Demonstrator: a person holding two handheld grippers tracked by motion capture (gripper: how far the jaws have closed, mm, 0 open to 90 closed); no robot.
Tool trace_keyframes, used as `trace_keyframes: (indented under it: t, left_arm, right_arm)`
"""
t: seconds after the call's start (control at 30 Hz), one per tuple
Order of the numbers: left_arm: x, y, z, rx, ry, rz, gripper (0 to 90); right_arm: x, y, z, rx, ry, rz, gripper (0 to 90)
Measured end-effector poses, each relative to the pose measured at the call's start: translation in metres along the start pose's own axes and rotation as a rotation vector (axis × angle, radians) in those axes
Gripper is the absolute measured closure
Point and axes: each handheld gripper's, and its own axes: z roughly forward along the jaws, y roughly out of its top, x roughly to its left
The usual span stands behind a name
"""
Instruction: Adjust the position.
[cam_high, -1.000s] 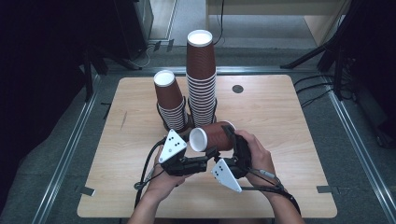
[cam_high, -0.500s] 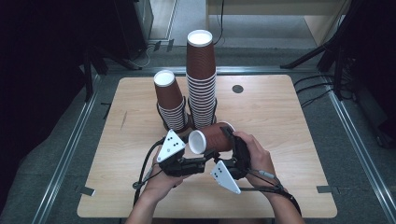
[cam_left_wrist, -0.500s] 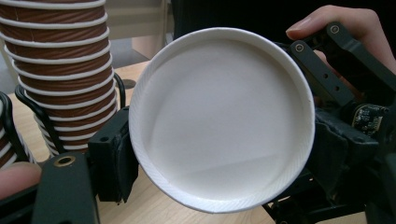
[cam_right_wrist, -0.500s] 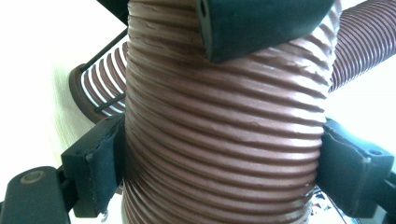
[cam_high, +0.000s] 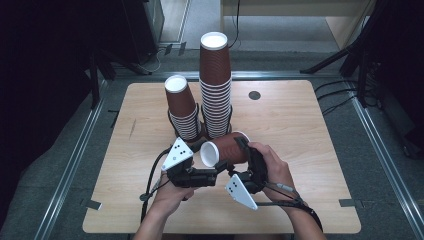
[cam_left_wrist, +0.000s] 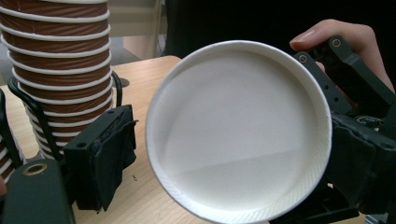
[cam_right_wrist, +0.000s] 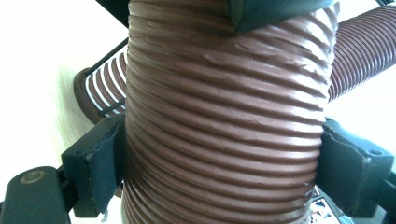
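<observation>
Cup (cam_high: 227, 149) sideways, clamped in right gripper (cam_high: 248, 161); left gripper (cam_high: 216, 173) jaws just opened, apart from rim.

High view: I see the worktop (cam_high: 300, 130) evenly lit from overhead, surroundings black from 9 to 12 o'clock.
Shadows: soft, short.
Left gripper view: I get sharp focus; cup (cam_left_wrist: 238, 130) base shows a faint diagonal shading.
Right gripper view: background blown out white at 9 and 3 o'clock; ribs slightly soft.
</observation>
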Motion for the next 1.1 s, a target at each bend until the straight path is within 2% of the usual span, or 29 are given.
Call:
trace_keyframes:
  t: [0.17,0.4,0.47,0.53,0.7,0.77,0.83,1.0,1.1]
  left_arm:
    - [-0.003,-0.001,0.0,0.005,0.011,0.027,19.4]
    - [-0.003,-0.002,0.0,0.004,-0.001,0.034,21.7]
    - [-0.002,-0.002,0.0,0.013,-0.004,0.031,21.8]
    - [-0.002,-0.003,0.0,0.014,0.014,0.035,21.9]
    - [0.001,-0.004,-0.002,0.005,0.035,0.031,22.5]
    - [0.002,-0.005,-0.003,0.0,0.035,0.031,22.6]
    - [0.002,-0.006,-0.004,-0.006,0.038,0.03,22.7]
    - [0.007,-0.011,-0.007,-0.029,0.046,0.015,22.9]
    - [0.01,-0.015,-0.009,-0.042,0.048,0.016,22.9]
  right_arm:
    - [0.003,0.0,0.001,0.001,0.011,-0.021,12.3]
    - [0.003,-0.001,0.001,0.006,0.018,-0.01,11.2]
    - [0.004,0.0,0.0,0.014,0.025,0.01,10.2]
    - [0.005,-0.001,0.0,0.015,0.033,0.028,8.7]
    - [0.002,0.0,-0.003,0.007,0.059,0.067,1.6]
    - [0.001,0.0,-0.005,-0.004,0.074,0.094,1.0]
    - [-0.001,-0.001,-0.006,-0.008,0.072,0.099,0.5]
    - [0.0,-0.006,-0.012,0.02,0.077,0.132,0.5]
    - [0.001,-0.011,-0.016,0.041,0.085,0.179,0.5]
